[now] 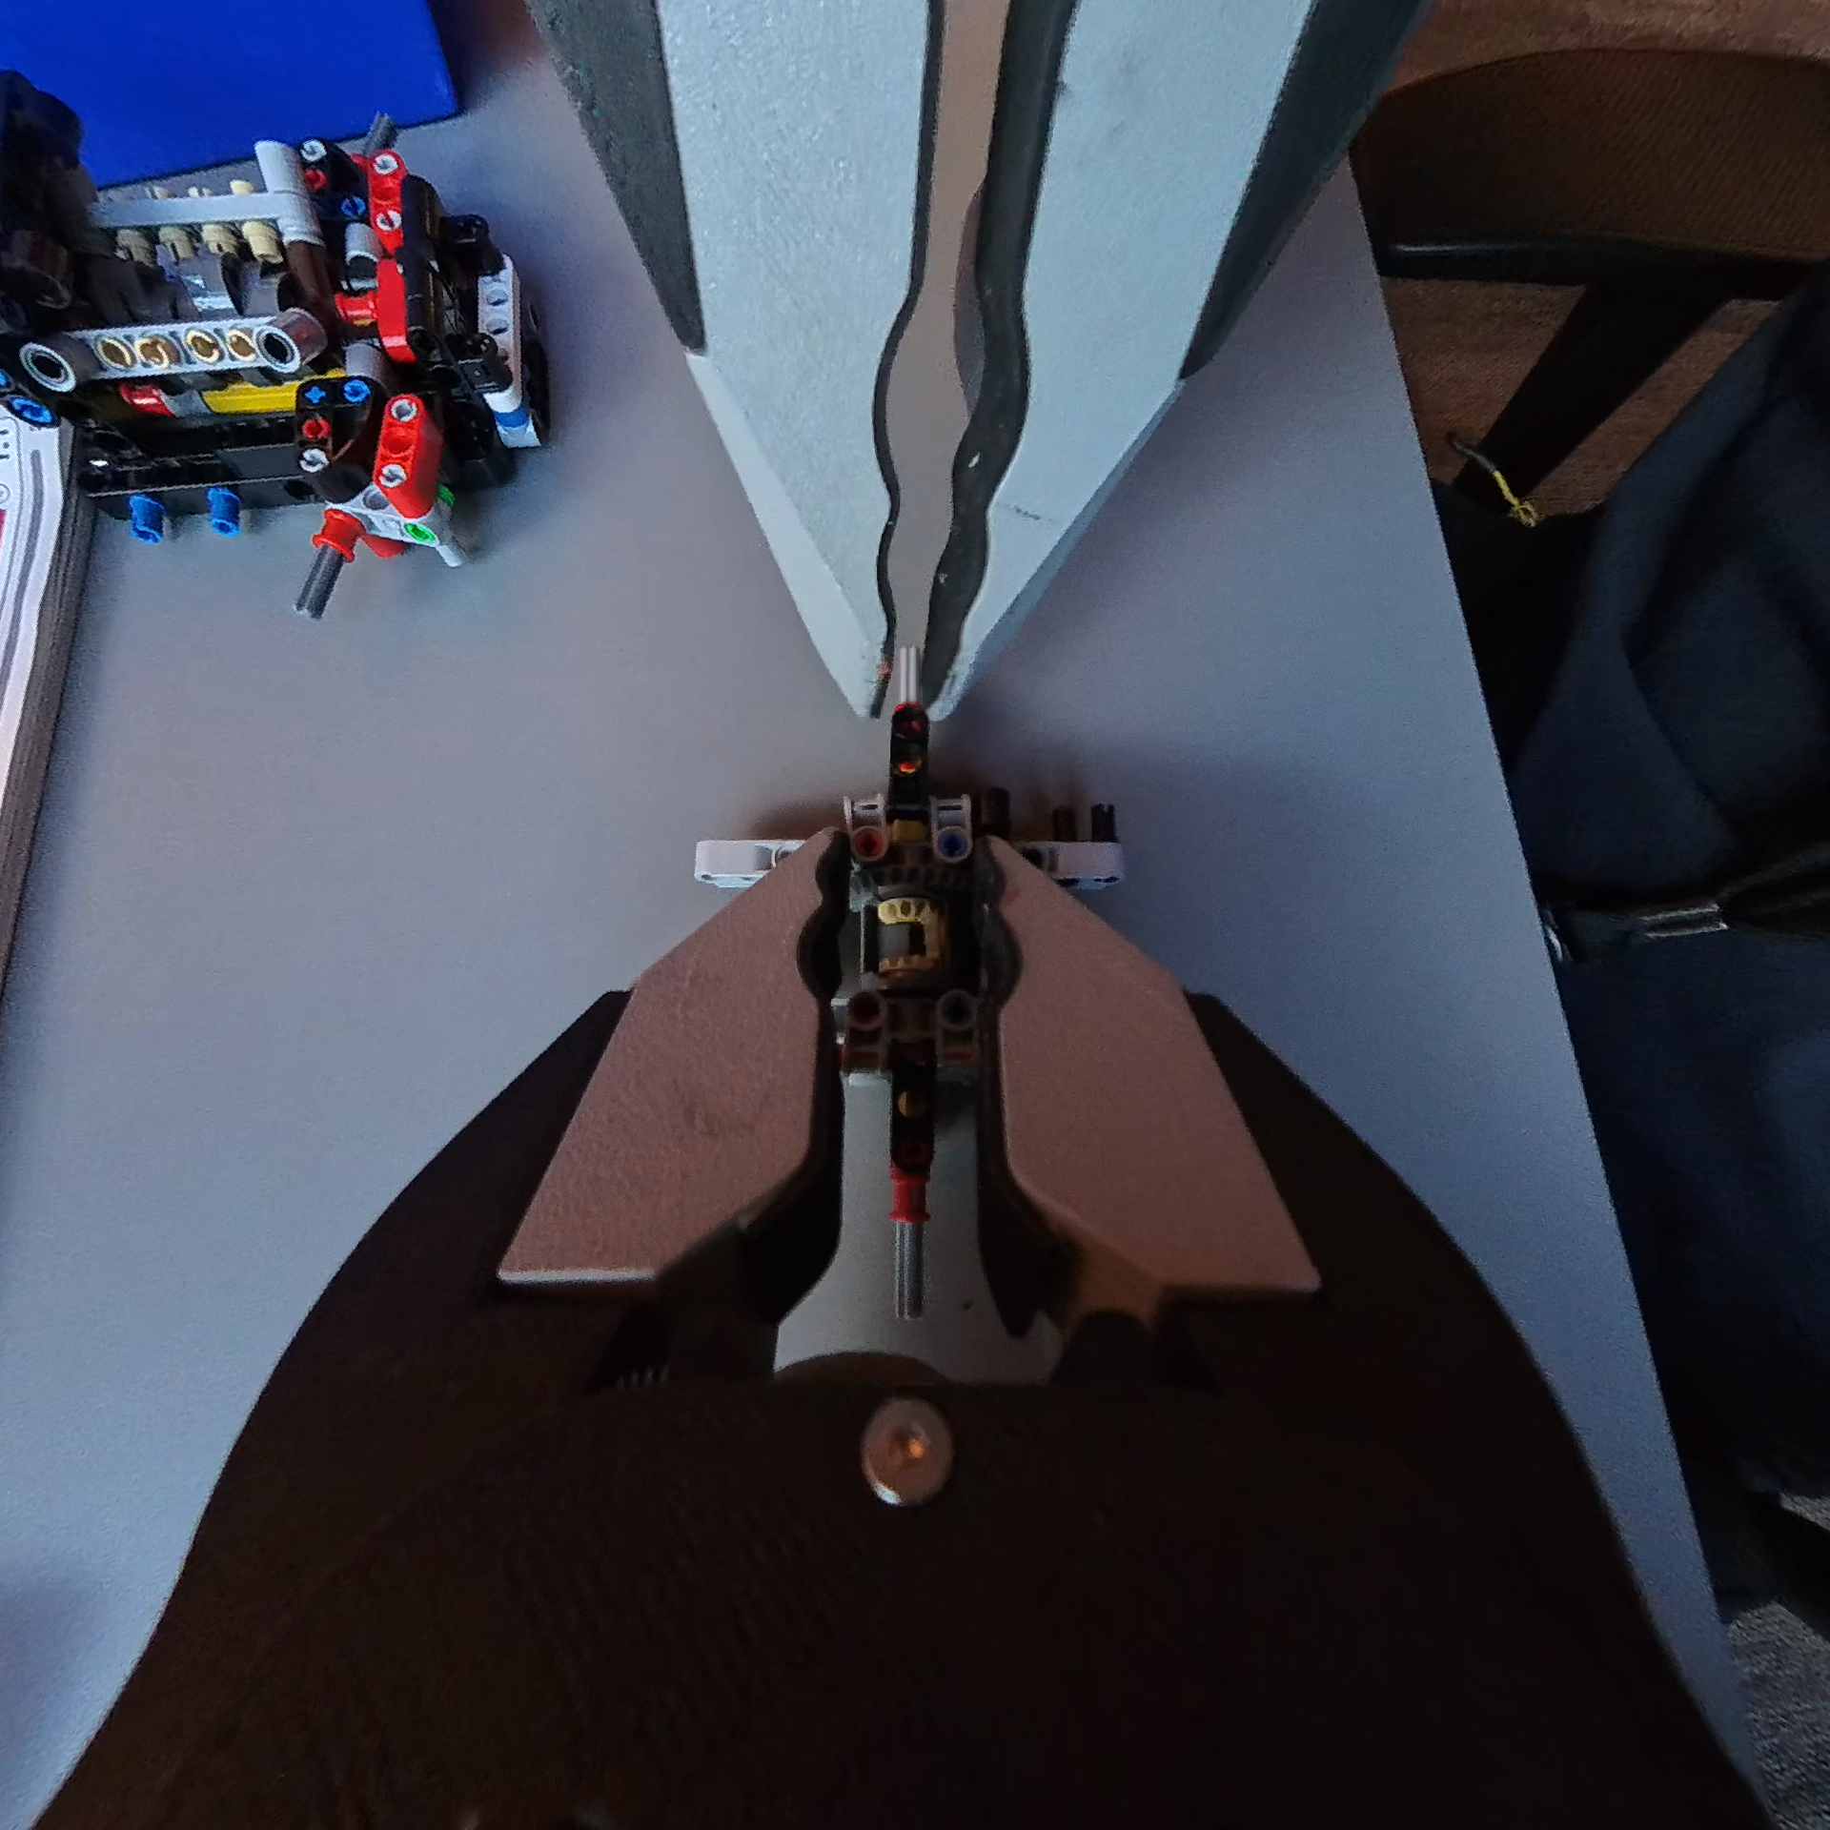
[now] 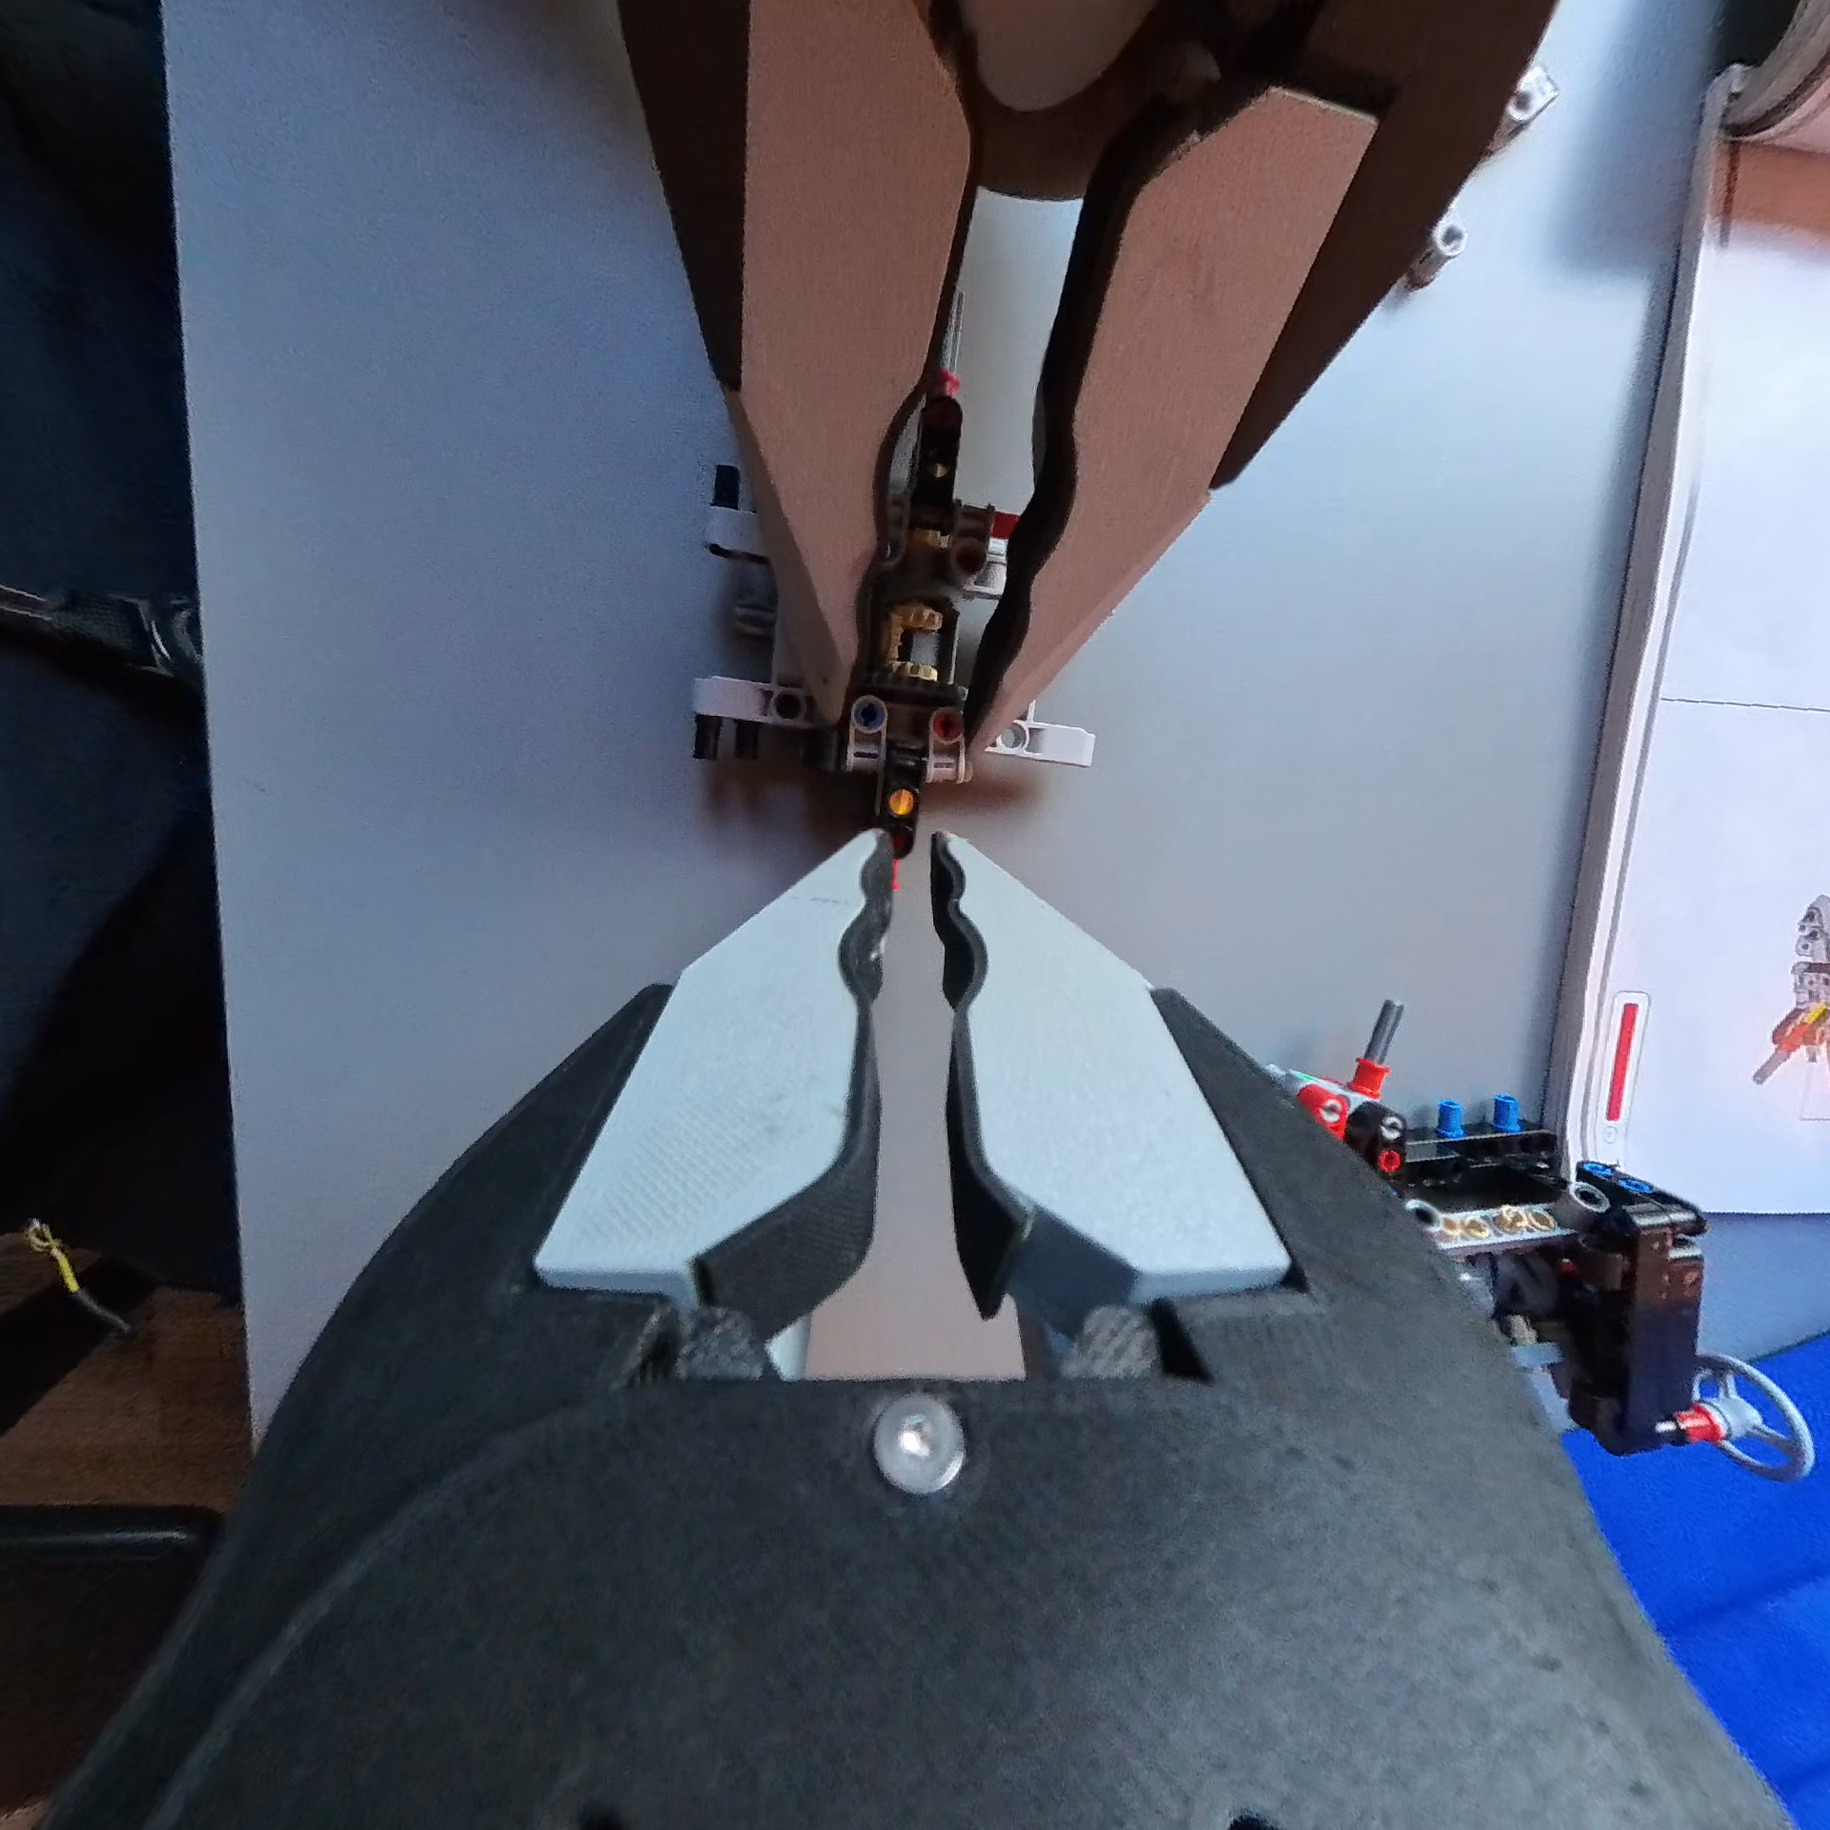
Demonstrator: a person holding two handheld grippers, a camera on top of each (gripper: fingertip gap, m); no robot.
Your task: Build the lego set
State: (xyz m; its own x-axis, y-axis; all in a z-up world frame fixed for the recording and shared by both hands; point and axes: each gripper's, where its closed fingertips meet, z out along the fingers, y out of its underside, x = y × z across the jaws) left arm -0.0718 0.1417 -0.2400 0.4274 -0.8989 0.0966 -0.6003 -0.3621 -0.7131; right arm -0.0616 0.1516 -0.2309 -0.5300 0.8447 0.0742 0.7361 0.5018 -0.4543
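Observation:
My left gripper, with brown fingers, is shut on a small brick-built gear frame with tan gears, held on the grey table. The frame sits on white beams. A black beam with an orange pin sticks out of its far end, and a short grey axle with a red bush juts from that. My right gripper, with pale grey fingers, faces the left one; its tips close on that axle, as the left wrist view shows. The right wrist view shows the frame in the left gripper.
A larger brick-built model stands at the far left, also in the right wrist view. An open instruction booklet and a blue surface lie beside it. The table edge borders a dark bag and a wooden chair. My two grippers' fingertips are within a few centimetres of each other.

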